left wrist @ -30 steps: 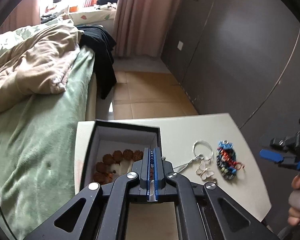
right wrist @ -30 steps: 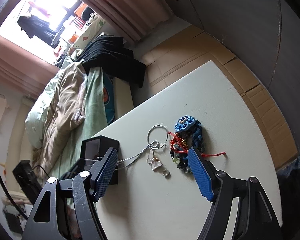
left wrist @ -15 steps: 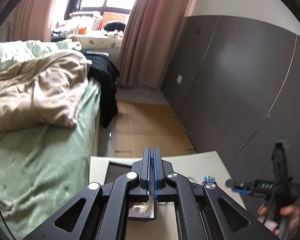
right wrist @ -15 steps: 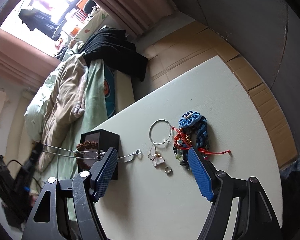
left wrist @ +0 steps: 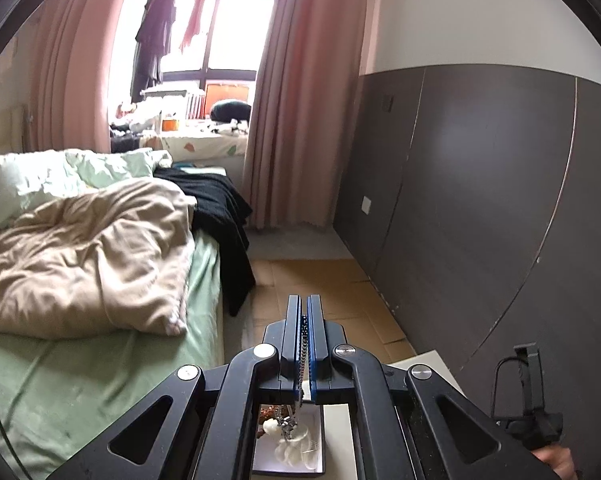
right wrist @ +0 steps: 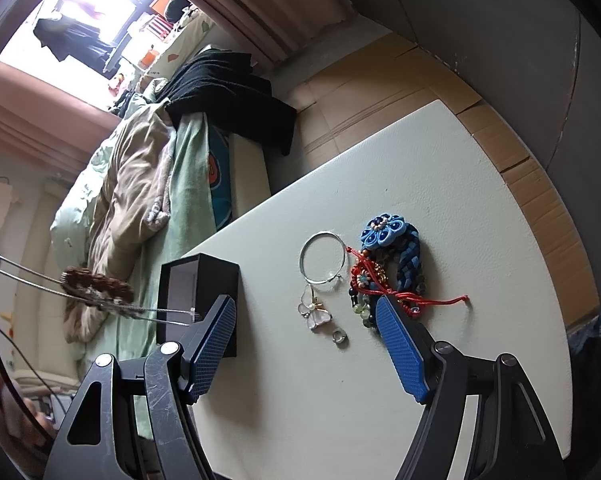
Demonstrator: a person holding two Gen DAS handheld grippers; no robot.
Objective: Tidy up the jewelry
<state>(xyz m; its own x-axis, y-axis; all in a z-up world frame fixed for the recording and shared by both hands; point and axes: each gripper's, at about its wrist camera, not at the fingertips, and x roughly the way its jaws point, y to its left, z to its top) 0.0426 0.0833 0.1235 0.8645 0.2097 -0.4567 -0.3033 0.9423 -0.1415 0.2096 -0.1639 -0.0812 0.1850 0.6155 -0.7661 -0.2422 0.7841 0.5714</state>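
Your left gripper (left wrist: 305, 312) is pinching the silver chain (right wrist: 148, 312), strung taut left of the black box (right wrist: 198, 300), brown bead bracelet (right wrist: 98, 285) snagged on it. Right of box: bangle (right wrist: 323, 257), butterfly pendant (right wrist: 315, 312), blue braid (right wrist: 404, 248) on table (right wrist: 440, 184). Right gripper (right wrist: 306, 344) spread wide, holding nothing.

Blown-out daylight thru window (left wrist: 220, 36), fisheye-warped dark edges, pics sharp

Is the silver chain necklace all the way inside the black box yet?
No. The silver chain stretches from the left gripper toward the black box.
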